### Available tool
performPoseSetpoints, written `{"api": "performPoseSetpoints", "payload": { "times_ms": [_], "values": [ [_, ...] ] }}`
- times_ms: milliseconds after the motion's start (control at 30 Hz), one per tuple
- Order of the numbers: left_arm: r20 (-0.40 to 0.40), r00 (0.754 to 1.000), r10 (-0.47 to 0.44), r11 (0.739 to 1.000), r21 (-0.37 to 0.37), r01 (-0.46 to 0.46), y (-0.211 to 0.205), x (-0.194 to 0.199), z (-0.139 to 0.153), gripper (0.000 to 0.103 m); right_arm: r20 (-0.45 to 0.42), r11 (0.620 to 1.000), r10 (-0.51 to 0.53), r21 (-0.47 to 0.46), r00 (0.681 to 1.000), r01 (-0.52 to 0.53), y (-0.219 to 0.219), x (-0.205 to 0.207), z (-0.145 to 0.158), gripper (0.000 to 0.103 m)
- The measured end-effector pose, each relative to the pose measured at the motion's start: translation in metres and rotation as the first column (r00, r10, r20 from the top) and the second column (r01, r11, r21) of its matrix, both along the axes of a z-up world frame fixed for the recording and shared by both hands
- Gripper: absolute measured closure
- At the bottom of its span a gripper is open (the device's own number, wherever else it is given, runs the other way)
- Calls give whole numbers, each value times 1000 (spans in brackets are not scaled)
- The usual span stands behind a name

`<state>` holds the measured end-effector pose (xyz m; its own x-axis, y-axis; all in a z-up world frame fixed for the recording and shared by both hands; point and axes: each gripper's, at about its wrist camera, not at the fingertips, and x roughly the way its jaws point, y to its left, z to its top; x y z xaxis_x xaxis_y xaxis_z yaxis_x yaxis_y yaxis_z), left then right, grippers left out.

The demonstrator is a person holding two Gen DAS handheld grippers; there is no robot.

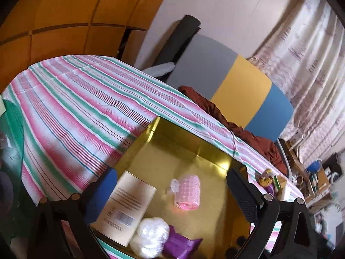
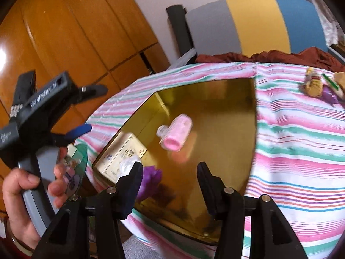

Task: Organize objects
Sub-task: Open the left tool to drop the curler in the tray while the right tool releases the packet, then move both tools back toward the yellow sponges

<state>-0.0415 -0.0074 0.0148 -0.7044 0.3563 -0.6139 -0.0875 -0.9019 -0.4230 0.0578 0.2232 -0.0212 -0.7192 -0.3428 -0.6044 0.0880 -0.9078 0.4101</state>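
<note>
Striped cotton in pink, green and white covers the table [image 1: 71,108], its weave lying in soft folds. On it sits a shallow gold tray [image 1: 194,151] with a glossy, mirror-like rim and a faintly grainy floor, roughly square with rounded corners. Behind the table stands a chair [image 1: 237,86] with a padded back in grey, yellow and blue panels, and a rumpled rust-brown cloth [image 1: 254,138] lies on its seat.

Inside the tray, a cream cardboard box [image 1: 127,207] with printed text lies flat by the near left wall. Beside it rest a crinkly clear plastic bundle [image 1: 151,235] and a shiny purple wrapper [image 1: 181,243], touching each other. A pink bumpy roller [image 1: 187,192], cylindrical and hollow, lies alone near the tray's middle. Small snack packets [image 2: 317,86] sit on the cloth, outside the tray.

The left gripper [image 1: 170,196] hovers over the tray with its jaws spread wide, holding nothing. The right gripper [image 2: 170,181] has its jaws partly apart over the tray's near edge, with nothing pinched. A hand [image 2: 23,196] grips the left tool's handle.
</note>
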Motion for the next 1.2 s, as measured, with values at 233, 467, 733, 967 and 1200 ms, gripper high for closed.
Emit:
{"api": "performPoseSetpoints", "payload": {
  "times_ms": [233, 467, 733, 967, 1200],
  "values": [
    [16, 995, -99, 995, -21, 99, 36, 11, -3, 0, -39, 994, -108, 8, 993, 109, 37, 9, 10, 50],
    [28, 969, -245, 968, -53, 246, 85, 30, -5, 0, -29, 973, -230, -2, 973, 230, 80, 24, 6, 50],
    [35, 910, -414, 906, -87, 415, 147, 51, -5, 0, 10, 930, -368, 0, 930, 368, 132, 48, -5, 50],
    [82, 825, -559, 815, -127, 565, 199, 76, -18, 0, 74, 879, -477, 44, 876, 475, 181, 70, -28, 38],
    [135, 763, -632, 752, -132, 646, 230, 96, -34, 0, 44, 792, -599, 175, 799, 585, 246, 95, -37, 36]
  ]
}}
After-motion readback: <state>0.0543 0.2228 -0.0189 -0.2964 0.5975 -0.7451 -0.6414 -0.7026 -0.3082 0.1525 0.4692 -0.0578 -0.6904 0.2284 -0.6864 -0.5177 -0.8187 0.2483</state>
